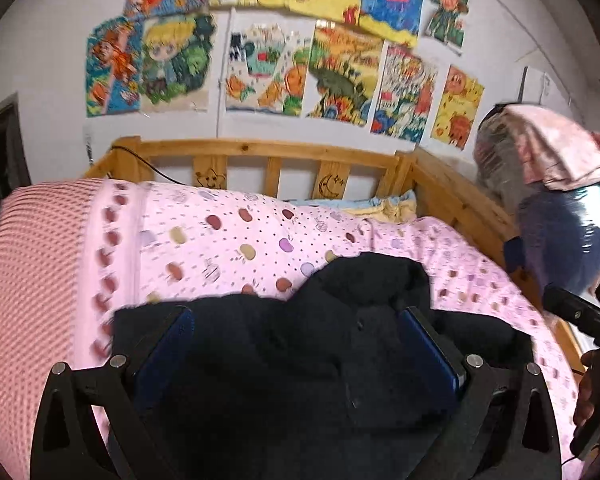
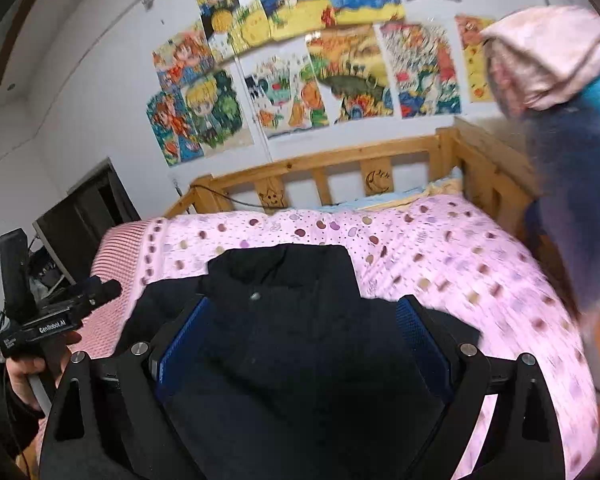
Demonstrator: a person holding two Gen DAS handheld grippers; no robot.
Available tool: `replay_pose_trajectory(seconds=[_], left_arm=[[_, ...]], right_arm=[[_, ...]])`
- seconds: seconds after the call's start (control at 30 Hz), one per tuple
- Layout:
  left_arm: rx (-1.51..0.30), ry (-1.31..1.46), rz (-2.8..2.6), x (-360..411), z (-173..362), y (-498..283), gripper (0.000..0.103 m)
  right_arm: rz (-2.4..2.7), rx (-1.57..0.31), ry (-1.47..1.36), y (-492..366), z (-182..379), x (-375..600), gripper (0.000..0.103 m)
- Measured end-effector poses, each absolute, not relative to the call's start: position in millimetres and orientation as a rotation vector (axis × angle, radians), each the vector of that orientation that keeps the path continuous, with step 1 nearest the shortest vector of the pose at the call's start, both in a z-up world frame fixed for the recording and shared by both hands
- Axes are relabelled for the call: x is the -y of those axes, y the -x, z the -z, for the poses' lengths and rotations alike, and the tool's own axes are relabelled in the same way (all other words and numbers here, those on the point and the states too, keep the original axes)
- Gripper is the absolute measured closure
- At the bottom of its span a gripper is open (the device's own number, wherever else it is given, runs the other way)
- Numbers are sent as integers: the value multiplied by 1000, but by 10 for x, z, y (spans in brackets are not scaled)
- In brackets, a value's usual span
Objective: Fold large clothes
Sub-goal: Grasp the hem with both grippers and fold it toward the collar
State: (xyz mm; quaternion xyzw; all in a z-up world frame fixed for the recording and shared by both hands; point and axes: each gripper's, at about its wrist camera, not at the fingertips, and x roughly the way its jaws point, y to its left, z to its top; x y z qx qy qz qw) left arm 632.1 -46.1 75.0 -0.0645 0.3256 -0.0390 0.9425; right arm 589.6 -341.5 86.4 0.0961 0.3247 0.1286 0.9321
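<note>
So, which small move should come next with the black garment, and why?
Probably lower the left gripper and right gripper onto the black garment and grasp an edge: both look open, holding nothing, and it lies bunched on the pink cover.

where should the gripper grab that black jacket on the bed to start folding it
Probably take the black jacket at its far top edge, the squared flap nearest the wooden bed rail, coming from the near side over the body. That edge lies flat and distinct on the pink bedspread, while the near part is bunched. Both the left gripper and right gripper are open above it.
</note>
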Motion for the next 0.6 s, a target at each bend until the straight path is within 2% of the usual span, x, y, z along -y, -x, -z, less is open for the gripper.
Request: replay_pose_trajectory(seconds=[0.1, 0.17, 0.23, 0.3, 0.37, 0.43, 0.6], left_arm=[[-703, 115, 88, 483, -565, -6758, 18], [-746, 127, 117, 505, -429, -7001, 35], [-767, 132, 157, 534, -325, -7132, 43], [-776, 125, 196, 566, -245, -7205, 50], [-788, 116, 234, 612, -190, -7270, 64], [-789, 115, 244, 626, -179, -7300, 73], [-804, 198, 222, 604, -189, -7436, 86]], right_arm=[[-264, -696, -199, -6295, -636, 3331, 17], [-243, -712, -189, -6554, -472, 3262, 27], [-214, -735, -199, -6758, -315, 3261, 39], [-202, -749, -237, -6944, -171, 3268, 43], [-198, -762, -258, -7089, -70, 3268, 45], [-199, -780, -271, -7238, 33, 3237, 45], [-169, -829, -331, -7566, 251, 3174, 45]])
